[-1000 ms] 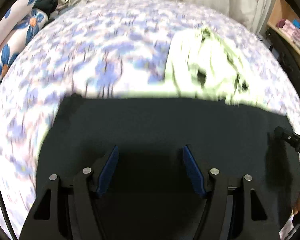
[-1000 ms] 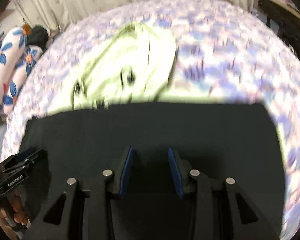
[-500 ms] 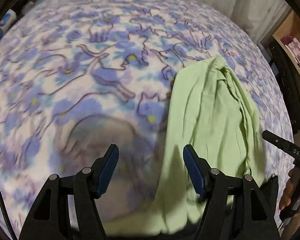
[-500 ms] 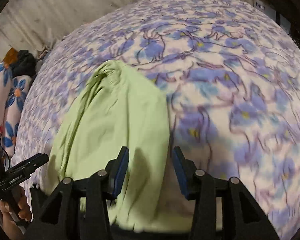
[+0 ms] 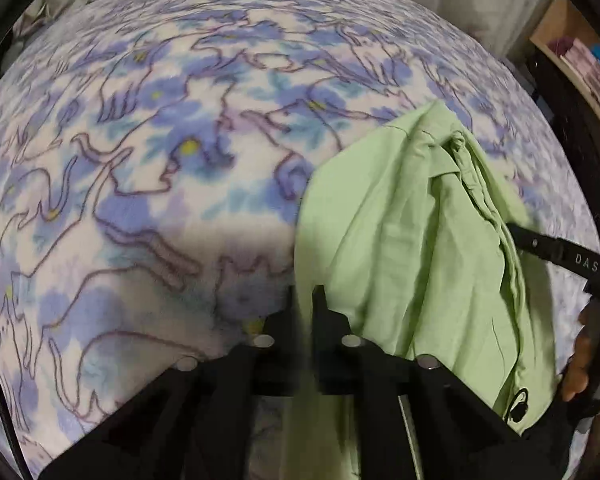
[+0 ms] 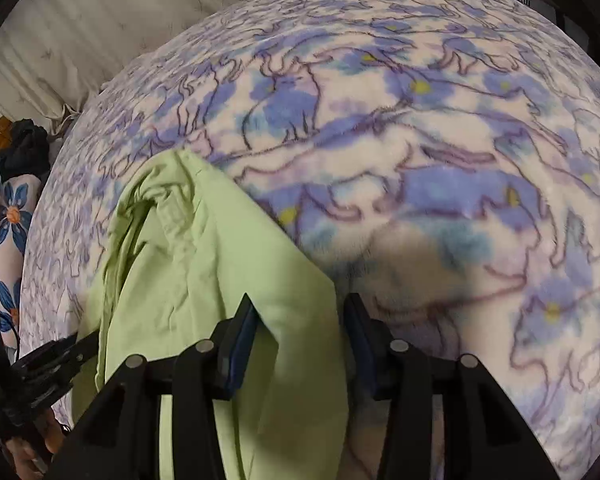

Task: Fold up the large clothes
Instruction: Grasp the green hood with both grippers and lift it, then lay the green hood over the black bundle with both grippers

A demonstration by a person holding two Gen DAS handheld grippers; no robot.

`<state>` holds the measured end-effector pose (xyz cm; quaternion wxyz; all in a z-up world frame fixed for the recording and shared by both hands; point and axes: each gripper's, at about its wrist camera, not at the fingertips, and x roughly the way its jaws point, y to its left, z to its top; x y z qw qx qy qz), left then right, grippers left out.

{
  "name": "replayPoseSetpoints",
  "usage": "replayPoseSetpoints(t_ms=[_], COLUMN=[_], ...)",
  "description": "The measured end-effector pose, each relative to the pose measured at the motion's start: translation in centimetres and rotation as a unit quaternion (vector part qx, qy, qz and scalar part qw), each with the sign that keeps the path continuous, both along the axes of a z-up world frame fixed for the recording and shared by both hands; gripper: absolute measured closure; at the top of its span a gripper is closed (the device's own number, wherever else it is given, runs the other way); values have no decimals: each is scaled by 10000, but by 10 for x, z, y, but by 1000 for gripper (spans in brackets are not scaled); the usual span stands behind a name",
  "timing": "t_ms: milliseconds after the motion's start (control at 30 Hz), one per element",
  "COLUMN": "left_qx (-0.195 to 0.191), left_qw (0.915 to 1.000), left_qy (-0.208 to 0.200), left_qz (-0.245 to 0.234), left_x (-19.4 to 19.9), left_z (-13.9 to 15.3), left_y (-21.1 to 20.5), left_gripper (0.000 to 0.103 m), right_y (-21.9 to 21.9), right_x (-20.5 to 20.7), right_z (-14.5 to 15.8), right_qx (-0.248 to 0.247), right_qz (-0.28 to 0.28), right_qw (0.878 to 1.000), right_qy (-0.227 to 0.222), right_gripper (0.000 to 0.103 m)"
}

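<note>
L gripper (image 5: pixel 304 300) now closed on green garment (image 5: pixel 412 240).

Light green garment (image 5: pixel 412 240) on a white blanket (image 5: pixel 172 168) patterned with blue-purple animals.

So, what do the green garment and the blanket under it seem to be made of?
The light green garment looks like thin woven cotton or a cotton blend with a matte finish: it creases sharply and shows a stitched seam. The blue floral blanket looks like fleece or plush, probably synthetic: its surface is fuzzy and its printed outlines are soft. Neither fibre can be confirmed by sight.
</note>
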<state>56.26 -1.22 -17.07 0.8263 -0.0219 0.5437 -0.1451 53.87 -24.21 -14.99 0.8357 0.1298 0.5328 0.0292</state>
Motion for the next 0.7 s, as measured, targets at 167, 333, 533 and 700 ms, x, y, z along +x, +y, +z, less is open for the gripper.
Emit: replayPoseSetpoints(t_ms=[167, 333, 533, 700], left_qx=[496, 248, -9, -325], left_qw=[9969, 9959, 9934, 9931], left_qy=[-599, -831, -1131, -1110], left_qz=[123, 261, 178, 204], left_x=[-17, -44, -118, -195], left_z=[25, 73, 131, 145], left_y=[-4, 27, 61, 86], left_gripper=[103, 103, 103, 103], right_y=[11, 3, 10, 14], right_x=[-12, -47, -124, -204], right_z=[23, 71, 134, 157], right_qx=[-372, -173, 74, 139], right_qz=[223, 250, 613, 816], right_qw=[9986, 9969, 9896, 9819], right_qy=[-292, -726, -1301, -1703], right_gripper=[101, 101, 101, 100])
